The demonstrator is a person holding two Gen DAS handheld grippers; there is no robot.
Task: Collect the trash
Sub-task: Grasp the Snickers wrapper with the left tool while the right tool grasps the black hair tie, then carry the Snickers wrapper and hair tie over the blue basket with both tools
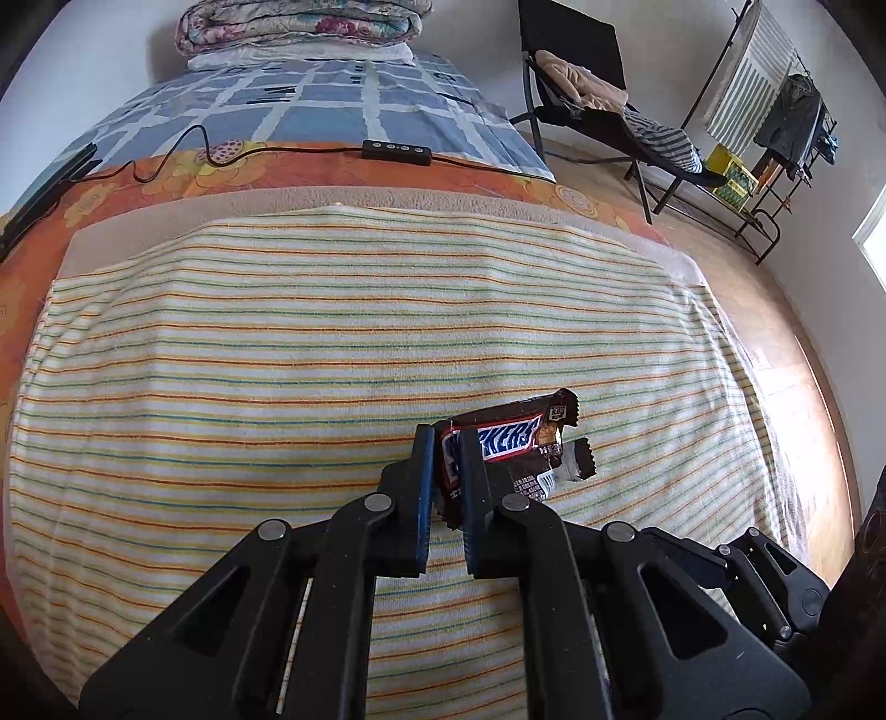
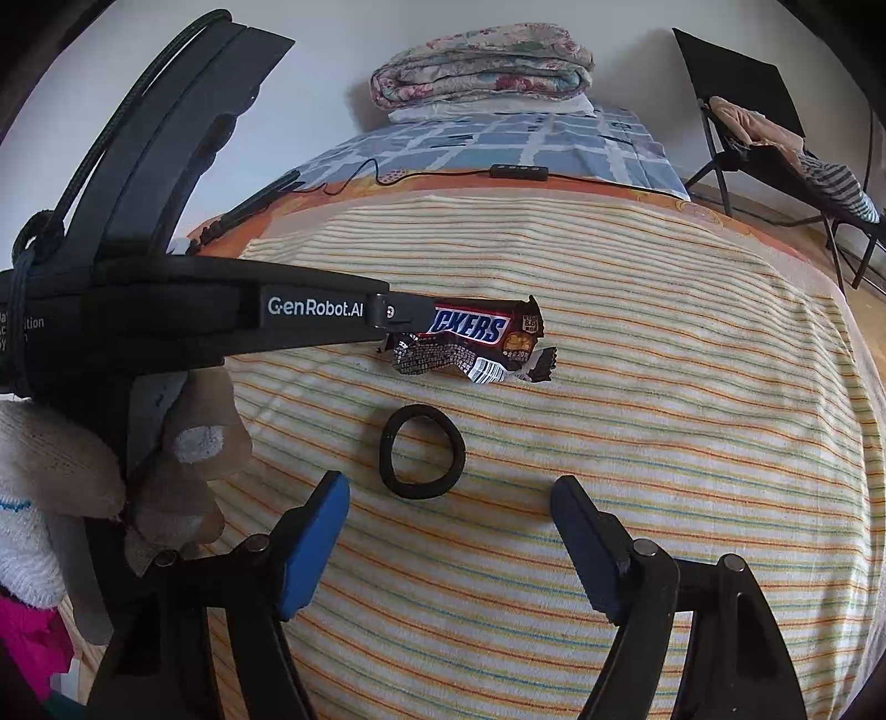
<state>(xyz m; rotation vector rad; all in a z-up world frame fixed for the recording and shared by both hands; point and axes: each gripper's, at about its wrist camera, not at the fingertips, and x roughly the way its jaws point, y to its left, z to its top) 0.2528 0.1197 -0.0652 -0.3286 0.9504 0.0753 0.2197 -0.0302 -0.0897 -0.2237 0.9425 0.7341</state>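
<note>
Striped bed cover [image 2: 637,443]: left gripper [image 1: 446,443] fingers pinch the candy wrapper [image 2: 476,346]; right gripper [image 2: 451,512] fingers wide apart, hair tie [image 2: 422,451] at 12 o'clock.

Before you lies a striped towel [image 2: 609,443] spread over an orange floral sheet [image 1: 166,183], a black hair tie [image 2: 422,451] on it, a cabled black controller [image 1: 396,152] beyond, a folded floral quilt [image 1: 302,25] at the head, and a folding chair [image 1: 587,83] rightward.
</note>
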